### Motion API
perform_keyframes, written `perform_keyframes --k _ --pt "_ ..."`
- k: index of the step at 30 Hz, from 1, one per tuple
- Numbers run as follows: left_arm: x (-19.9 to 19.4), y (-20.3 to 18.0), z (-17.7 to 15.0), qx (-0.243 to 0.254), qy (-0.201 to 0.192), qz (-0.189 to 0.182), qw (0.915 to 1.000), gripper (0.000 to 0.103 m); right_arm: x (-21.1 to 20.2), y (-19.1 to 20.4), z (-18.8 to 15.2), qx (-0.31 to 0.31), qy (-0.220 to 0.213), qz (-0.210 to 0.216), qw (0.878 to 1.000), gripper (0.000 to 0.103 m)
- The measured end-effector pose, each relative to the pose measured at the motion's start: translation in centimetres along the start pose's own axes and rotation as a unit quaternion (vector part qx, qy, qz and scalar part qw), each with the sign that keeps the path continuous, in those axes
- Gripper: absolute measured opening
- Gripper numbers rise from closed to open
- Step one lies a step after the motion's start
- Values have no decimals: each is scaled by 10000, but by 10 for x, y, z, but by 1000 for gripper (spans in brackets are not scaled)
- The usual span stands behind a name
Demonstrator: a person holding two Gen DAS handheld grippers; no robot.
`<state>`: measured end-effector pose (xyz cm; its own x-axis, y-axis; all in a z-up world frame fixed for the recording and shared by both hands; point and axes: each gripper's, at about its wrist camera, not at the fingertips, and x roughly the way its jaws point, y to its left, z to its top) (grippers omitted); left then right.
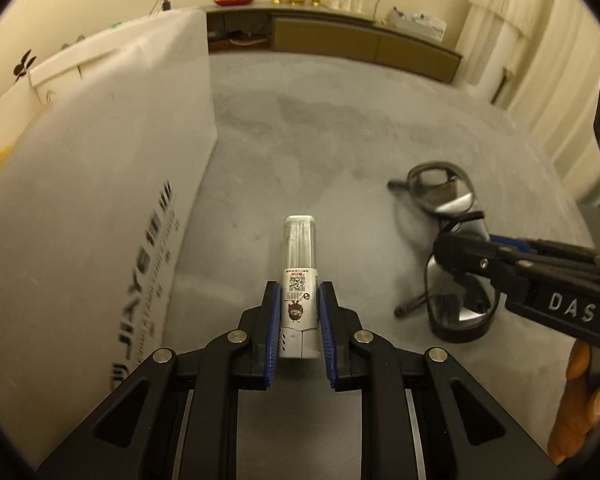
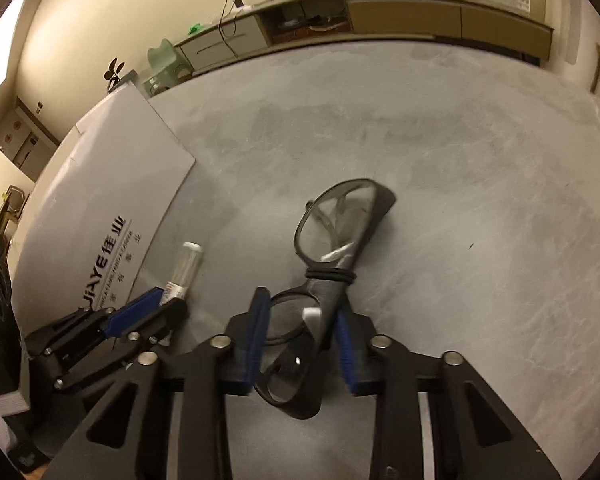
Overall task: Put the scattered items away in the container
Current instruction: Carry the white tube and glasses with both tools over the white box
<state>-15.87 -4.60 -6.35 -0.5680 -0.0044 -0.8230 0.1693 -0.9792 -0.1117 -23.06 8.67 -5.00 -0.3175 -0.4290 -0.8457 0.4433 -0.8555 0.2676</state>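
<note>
My left gripper (image 1: 299, 294) is shut on a small white bottle (image 1: 299, 280) with a clear cap and a printed label, held above the grey table. It also shows in the right wrist view (image 2: 182, 276) next to the left gripper (image 2: 166, 300). My right gripper (image 2: 302, 312) is closed around a pair of black-framed glasses (image 2: 332, 240), gripping one lens end; the glasses tilt up off the table. In the left wrist view the glasses (image 1: 444, 216) are at the right with the right gripper (image 1: 460, 248) on them. A white box (image 1: 92, 184) printed "JIAYE" stands at the left.
The grey table (image 1: 320, 128) stretches ahead. The white box (image 2: 112, 200) is left of both grippers. A long low cabinet (image 1: 360, 36) with small items on top lines the far wall. Curtains (image 1: 540, 60) hang at the right.
</note>
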Motion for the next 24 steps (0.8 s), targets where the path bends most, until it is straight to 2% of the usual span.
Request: perform_keyframes --k 2,4,9,12,13,15,20,24 --pt "-10 -3 3 45 -71 -112 9999 19 -3 0 2 16 -6 -32 10000 29" --pt "-20 -7 6 163 -75 -276 9995 19 -1 -5 3 105 20 -104 9999 33" --pt "-43 -4 11 259 -181 -562 9979 19 7 -13 1 229 2 -236 9995 63" --pt "-43 2 9 110 -191 -653 9976 19 15 -7 1 106 -68 -252 9996 66" --pt "-43 3 8 82 -199 -676 9975 19 16 -3 0 57 -75 -184 9998 64" --pt "-45 4 6 20 -217 -752 9969 19 15 4 0 15 -75 -74 9999 37" --pt "-57 12 8 -152 -374 -928 9949 19 2 12 1 51 -245 7 9997 32" --pt "-71 18 8 -188 -544 -989 9934 19 -8 12 3 147 -374 123 9991 21"
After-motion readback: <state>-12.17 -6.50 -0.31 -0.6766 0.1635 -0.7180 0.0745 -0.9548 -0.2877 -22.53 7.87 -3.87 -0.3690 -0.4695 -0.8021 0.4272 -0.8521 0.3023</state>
